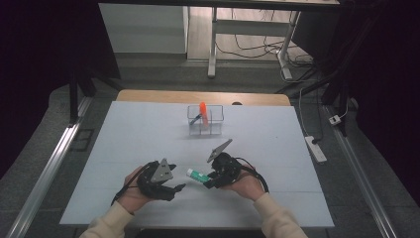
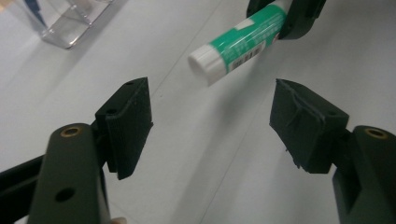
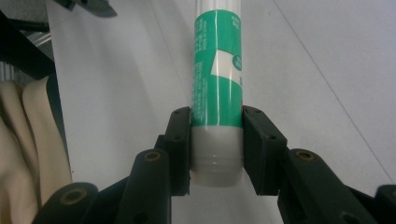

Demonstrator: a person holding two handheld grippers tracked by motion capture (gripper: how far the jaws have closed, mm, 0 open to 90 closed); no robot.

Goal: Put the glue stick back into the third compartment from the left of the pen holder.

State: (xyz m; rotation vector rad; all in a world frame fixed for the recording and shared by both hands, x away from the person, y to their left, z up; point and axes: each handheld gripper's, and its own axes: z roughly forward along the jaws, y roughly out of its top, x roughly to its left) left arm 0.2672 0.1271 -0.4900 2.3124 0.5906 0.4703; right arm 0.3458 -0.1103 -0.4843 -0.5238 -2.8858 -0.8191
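Note:
A green and white glue stick is held at its white base end by my right gripper, which is shut on it just above the white table. The stick points left toward my left gripper, whose jaws stand wide open with nothing between them. In the left gripper view the glue stick hangs beyond the open jaws, white cap end nearest, with the right gripper's jaws clamped on its far end.
A clear plastic organiser box stands at the table's far middle, holding an orange marker and a dark pen. The white table top spreads wide around both hands. A power strip lies on the floor at right.

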